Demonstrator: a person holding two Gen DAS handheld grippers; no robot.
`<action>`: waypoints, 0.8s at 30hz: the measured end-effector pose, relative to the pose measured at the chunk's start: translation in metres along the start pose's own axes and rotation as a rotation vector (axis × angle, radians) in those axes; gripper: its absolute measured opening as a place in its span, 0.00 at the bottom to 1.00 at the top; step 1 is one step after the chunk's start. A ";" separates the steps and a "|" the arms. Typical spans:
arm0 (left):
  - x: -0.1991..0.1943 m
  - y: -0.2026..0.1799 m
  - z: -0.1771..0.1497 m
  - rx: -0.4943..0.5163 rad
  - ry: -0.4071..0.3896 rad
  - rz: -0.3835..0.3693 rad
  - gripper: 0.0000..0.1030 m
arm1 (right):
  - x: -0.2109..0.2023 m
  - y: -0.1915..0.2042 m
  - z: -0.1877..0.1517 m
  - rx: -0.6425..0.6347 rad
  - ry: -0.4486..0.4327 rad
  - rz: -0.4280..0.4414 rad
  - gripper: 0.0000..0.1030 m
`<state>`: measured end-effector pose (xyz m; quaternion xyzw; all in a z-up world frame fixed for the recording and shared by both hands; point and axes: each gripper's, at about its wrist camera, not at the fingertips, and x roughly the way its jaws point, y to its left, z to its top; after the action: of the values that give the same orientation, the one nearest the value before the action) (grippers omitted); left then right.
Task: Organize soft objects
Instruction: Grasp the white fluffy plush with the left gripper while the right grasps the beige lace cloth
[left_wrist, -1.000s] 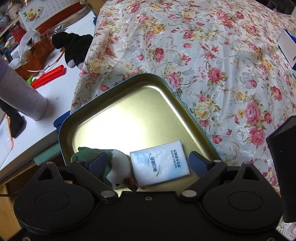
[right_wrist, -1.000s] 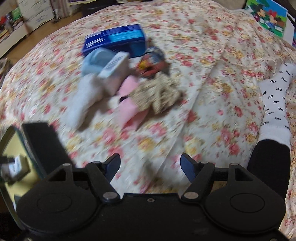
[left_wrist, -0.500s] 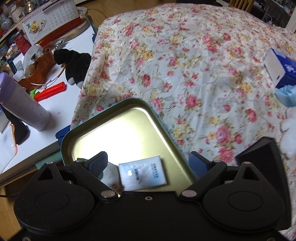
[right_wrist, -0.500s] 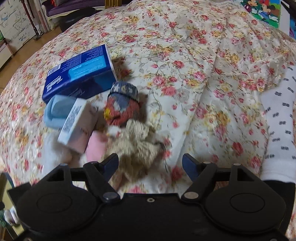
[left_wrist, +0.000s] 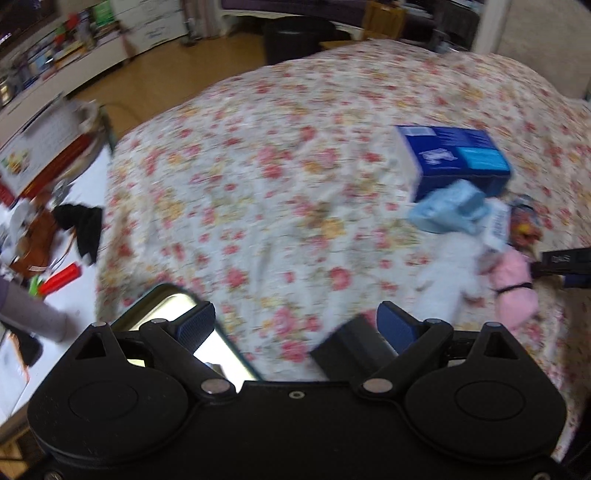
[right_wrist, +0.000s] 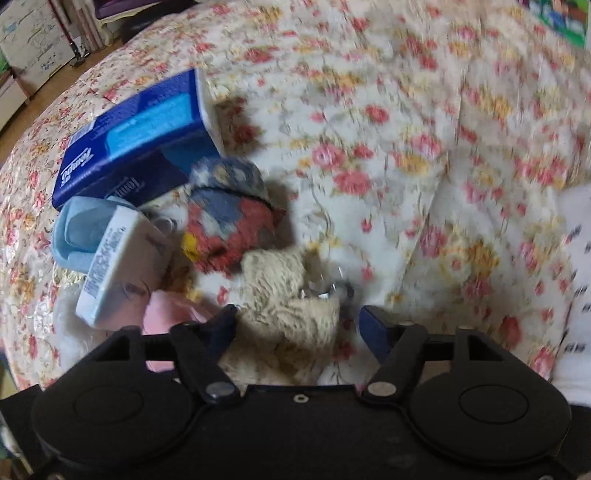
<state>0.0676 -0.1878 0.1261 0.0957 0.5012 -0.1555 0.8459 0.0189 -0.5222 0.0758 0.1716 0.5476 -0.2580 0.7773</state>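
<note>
Beige plush toy (right_wrist: 295, 314) between the closing jaws of the right hand-held gripper (right_wrist: 297, 326), not yet pinched.

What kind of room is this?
Probably a bedroom at home: a big bed under a flowery quilt, soft toys piled on it, and a cluttered desk beside it.

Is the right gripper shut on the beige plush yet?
Not yet. The right gripper is closing with the beige plush between its jaws, but a gap shows beside the right finger; contact at the other finger is unclear.
</note>
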 end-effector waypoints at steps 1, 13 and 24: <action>0.001 -0.012 0.002 0.023 0.004 -0.010 0.88 | -0.001 -0.002 -0.001 0.001 0.002 0.004 0.56; 0.063 -0.117 0.009 0.214 0.120 -0.049 0.89 | -0.013 -0.035 -0.011 0.056 0.008 0.017 0.50; 0.103 -0.128 0.026 0.130 0.141 -0.110 0.88 | -0.018 -0.044 -0.012 0.085 -0.011 0.057 0.50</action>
<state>0.0895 -0.3329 0.0476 0.1332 0.5526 -0.2269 0.7908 -0.0212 -0.5469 0.0890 0.2187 0.5268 -0.2597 0.7792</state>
